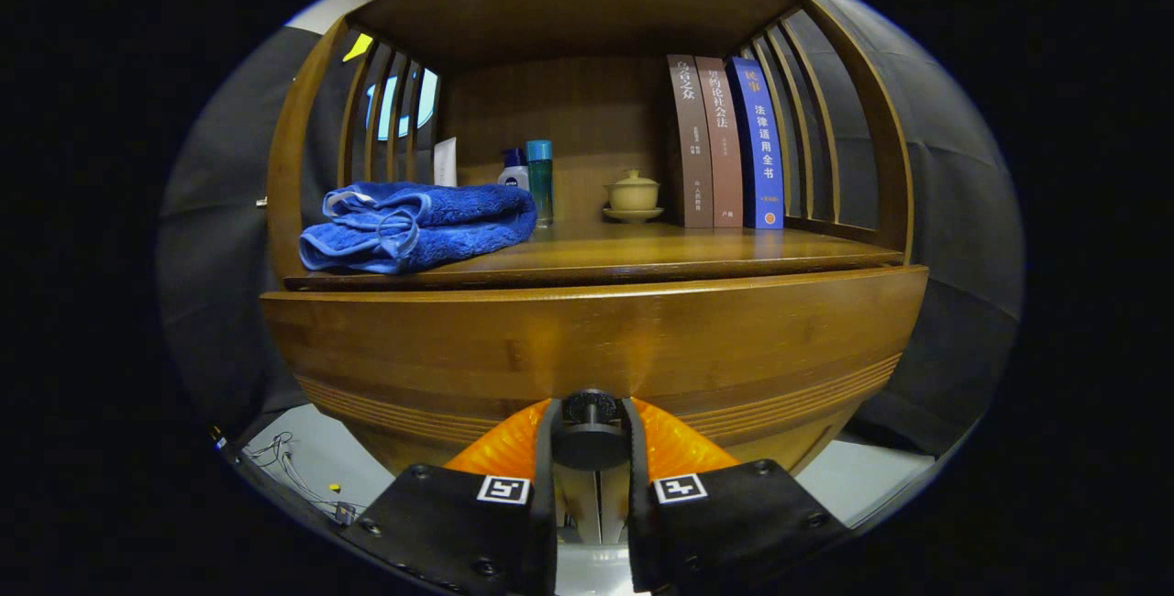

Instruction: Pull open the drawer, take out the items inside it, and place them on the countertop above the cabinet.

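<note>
- Gripper (589,435) is seen right at the drawer front (596,339), its two fingers closed on the small dark round knob (590,408) low on that front; both fingers appear pressed against the knob's sides
- Drawer is judged closed or barely started: its front sits just under the countertop (642,252), and nothing of the interior can be seen, so the items inside cannot be told
- Step in hand is judged to be the pull on the knob
- Next move calls for a straight, level draw back from the cabinet, grip held firm so the knob is not slipped off
- On the countertop a folded blue towel (417,225) lies at one side; bottles (539,179), a lidded cup on a saucer (633,195) and three upright books (725,142) stand behind; bare wood is left in the middle for what is taken out
</note>
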Tool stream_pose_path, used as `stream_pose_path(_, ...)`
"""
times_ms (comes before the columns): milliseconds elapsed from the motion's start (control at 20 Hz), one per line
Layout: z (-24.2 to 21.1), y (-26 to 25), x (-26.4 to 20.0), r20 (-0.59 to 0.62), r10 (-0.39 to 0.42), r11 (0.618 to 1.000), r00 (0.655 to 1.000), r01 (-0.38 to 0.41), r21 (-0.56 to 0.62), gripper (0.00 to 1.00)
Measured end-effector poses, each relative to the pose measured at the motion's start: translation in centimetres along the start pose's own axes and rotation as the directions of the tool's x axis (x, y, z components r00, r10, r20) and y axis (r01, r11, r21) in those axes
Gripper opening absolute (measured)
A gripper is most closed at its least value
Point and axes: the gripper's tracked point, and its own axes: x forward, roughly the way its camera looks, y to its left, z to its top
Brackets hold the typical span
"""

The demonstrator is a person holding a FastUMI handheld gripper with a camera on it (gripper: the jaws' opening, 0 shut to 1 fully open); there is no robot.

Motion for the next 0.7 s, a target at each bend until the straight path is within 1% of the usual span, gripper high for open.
stream_pose_path(400, -1.6, -0.4, -8.1, 0.0, 0.021, 0.999, 1.0, -0.021, 0.03, 0.34)
stream_pose_path(700, -2.7, -0.5, -12.5, -0.012, 0.034, 0.999, 0.999, -0.033, 0.036, 0.34)
